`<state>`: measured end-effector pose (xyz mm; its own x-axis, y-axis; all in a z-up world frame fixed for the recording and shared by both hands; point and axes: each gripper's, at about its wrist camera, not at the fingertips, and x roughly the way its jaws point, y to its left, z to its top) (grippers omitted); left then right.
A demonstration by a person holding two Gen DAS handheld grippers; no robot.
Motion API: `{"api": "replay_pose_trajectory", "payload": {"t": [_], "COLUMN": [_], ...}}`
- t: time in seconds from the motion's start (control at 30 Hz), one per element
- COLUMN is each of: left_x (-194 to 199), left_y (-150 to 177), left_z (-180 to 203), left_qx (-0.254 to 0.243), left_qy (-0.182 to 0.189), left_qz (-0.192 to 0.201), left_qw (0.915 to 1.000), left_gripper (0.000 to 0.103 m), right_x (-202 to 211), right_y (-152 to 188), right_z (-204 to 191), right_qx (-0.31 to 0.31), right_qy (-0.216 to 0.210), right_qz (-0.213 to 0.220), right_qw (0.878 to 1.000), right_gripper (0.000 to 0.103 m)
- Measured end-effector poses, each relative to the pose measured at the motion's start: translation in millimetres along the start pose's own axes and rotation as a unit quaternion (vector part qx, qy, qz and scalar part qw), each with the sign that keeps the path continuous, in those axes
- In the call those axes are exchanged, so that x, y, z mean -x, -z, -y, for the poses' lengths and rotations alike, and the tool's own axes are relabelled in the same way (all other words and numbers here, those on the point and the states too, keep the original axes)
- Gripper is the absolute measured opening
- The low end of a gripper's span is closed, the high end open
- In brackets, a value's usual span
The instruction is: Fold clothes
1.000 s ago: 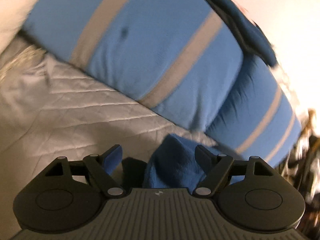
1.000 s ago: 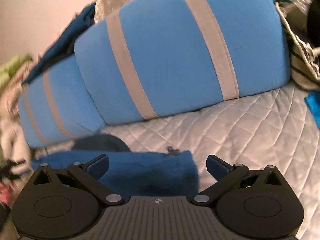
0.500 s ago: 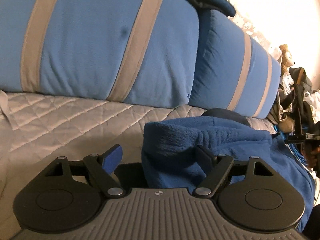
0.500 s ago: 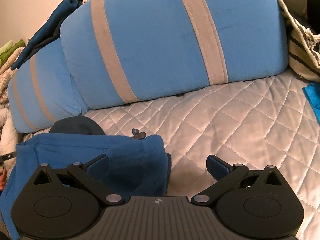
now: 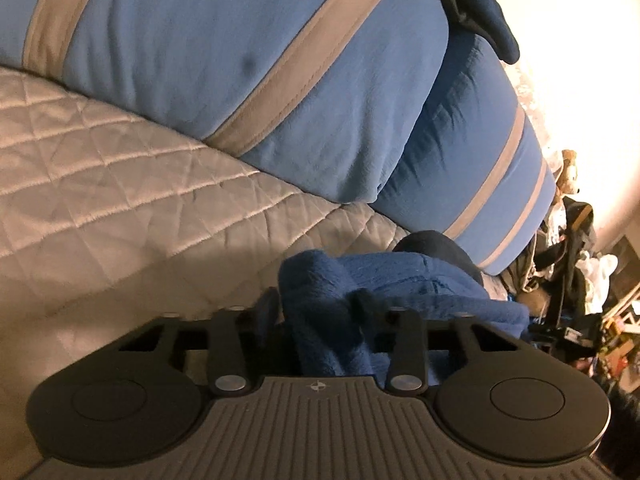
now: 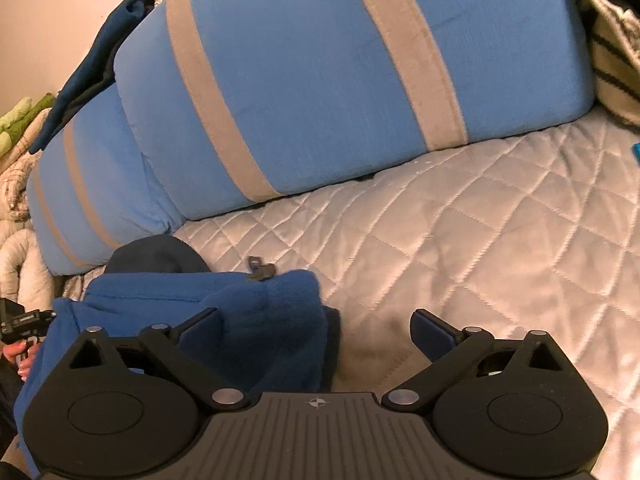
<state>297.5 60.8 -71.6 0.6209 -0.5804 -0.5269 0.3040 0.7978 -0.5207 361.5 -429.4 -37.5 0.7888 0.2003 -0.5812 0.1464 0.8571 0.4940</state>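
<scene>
A blue fleece garment (image 5: 400, 292) lies bunched on the grey quilted bed cover (image 5: 120, 184). My left gripper (image 5: 316, 308) is shut on a thick fold of the fleece at its left end. In the right wrist view the same garment (image 6: 240, 312) lies at lower left, with a small dark zipper pull (image 6: 262, 270) at its far edge. My right gripper (image 6: 316, 328) is open; its left finger is over the fleece and its right finger is over bare quilt.
Two blue pillows with grey stripes (image 6: 340, 80) lean along the back of the bed. A dark round item (image 6: 156, 256) sits behind the garment. A striped blanket (image 6: 608, 40) lies at the far right. Cluttered belongings (image 5: 576, 264) stand beyond the bed's edge.
My left gripper has closed on the fold of blue fleece that earlier sat between its open fingers. My right gripper stays open and has shifted slightly closer over the garment's end.
</scene>
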Motion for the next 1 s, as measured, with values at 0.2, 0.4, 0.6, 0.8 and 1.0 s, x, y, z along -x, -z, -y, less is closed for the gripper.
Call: {"api": "replay_pose_trajectory", "payload": {"t": [0.2, 0.4, 0.6, 0.8, 1.0], "left_x": [2, 8, 35, 57, 43], "left_y": [-1, -2, -6, -24, -40], "left_z": [6, 15, 29, 56, 74], "left_qx": [0.016, 0.026, 0.020, -0.014, -0.042], "left_qy": [-0.005, -0.015, -0.032, -0.054, -0.121], "left_qz": [0.002, 0.010, 0.043, 0.077, 0.091], "left_qw": [0.9999, 0.9995, 0.9984, 0.9955, 0.9876], "left_gripper": [0.027, 0.020, 0.018, 0.018, 0.018], "right_x": [-2, 1, 18, 55, 45], "right_y": [6, 5, 1, -23, -49], "right_z": [-34, -63, -82, -80, -87], "right_qx": [0.088, 0.153, 0.186, 0.140, 0.127], "right_qy": [0.026, 0.042, 0.045, 0.008, 0.009], "right_qz": [0.026, 0.026, 0.039, 0.091, 0.110], "right_qw": [0.995, 0.987, 0.981, 0.986, 0.986], "right_gripper": [0.097, 0.046, 0.014, 0.013, 0.013]}}
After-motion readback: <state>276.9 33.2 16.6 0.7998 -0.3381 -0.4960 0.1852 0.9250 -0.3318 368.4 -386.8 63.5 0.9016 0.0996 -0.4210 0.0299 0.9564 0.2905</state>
